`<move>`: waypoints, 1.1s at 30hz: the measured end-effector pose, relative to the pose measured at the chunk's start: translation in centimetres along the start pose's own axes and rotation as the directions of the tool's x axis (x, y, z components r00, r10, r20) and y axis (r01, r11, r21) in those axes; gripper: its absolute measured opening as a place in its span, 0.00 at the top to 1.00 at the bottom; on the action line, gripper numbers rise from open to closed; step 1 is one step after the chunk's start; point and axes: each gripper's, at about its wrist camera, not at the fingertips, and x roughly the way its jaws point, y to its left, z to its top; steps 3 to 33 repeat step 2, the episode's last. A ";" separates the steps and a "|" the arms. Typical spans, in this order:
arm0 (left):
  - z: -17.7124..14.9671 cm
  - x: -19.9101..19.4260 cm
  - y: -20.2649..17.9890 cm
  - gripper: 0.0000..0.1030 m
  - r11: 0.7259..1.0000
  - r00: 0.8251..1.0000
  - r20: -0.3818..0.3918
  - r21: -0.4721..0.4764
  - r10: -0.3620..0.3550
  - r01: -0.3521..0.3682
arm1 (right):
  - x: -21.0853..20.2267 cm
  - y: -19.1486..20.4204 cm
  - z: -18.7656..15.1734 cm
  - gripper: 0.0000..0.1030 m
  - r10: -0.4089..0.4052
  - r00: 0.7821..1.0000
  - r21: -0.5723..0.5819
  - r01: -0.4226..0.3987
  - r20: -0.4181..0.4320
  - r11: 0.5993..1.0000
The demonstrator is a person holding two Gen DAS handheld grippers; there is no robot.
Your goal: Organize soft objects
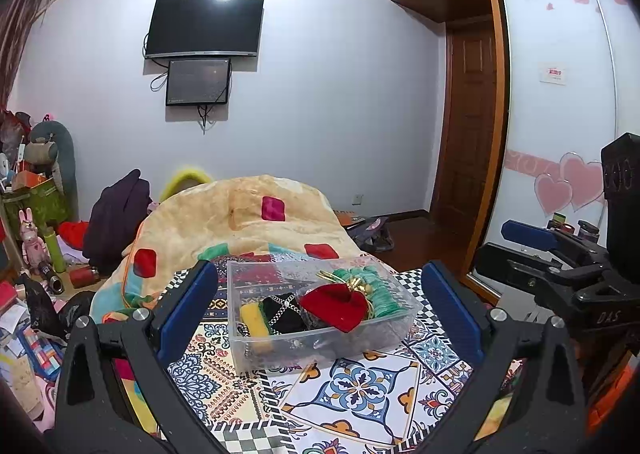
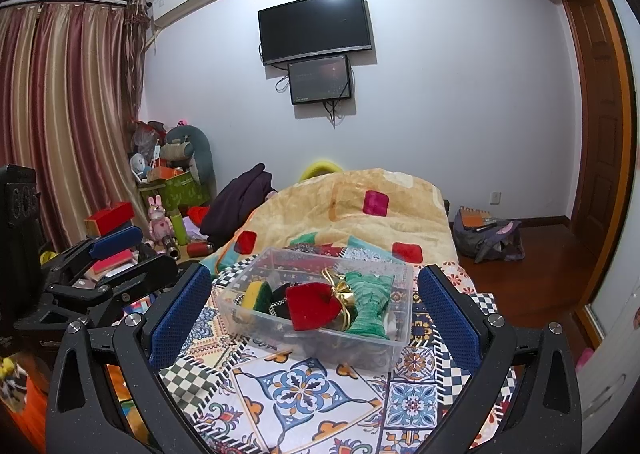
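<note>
Clear plastic forms the storage box (image 1: 320,328) that stands on the patterned cloth (image 1: 352,386) covering the bed, in front of the rumpled beige blanket (image 1: 240,213). The box is rectangular; in the left wrist view its long axis runs from left to right, with the right end turned a little away from the camera. In the right wrist view the same box (image 2: 320,342) sits with one corner toward the lens.

Inside the box the soft objects lie side by side. A yellow and green sponge (image 1: 255,320) is at the left end, a black pouch with a chain pattern (image 1: 286,312) is next to it, and a red velvet pouch (image 1: 334,306) with a gold ribbon lies over the middle, its pointed bottom directed toward the near wall. A green ribbed cloth (image 1: 374,292) fills the right end, and in the right wrist view its length (image 2: 370,304) goes from the far side to the near wall.

The left hand-held gripper (image 1: 320,302) is held level before the box, its blue-padded fingers wide apart, holding nothing. The right hand-held gripper (image 2: 316,308) is in the same pose beside it, with fingers also wide apart and nothing between them. Each is visible at the edge of the other's view.
</note>
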 end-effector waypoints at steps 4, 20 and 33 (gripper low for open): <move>0.0 0.1 0.1 0.00 1.000 1.000 -0.005 -0.002 0.001 -0.001 | 0.2 0.0 -0.1 0.00 -0.001 1.000 0.000 0.001 -0.003 1.000; 0.0 0.1 0.1 0.00 1.000 1.000 -0.005 -0.002 0.001 -0.001 | 0.2 0.0 -0.1 0.00 -0.001 1.000 0.000 0.001 -0.003 1.000; 0.0 0.1 0.1 0.00 1.000 1.000 -0.005 -0.002 0.001 -0.001 | 0.2 0.0 -0.1 0.00 -0.001 1.000 0.000 0.001 -0.003 1.000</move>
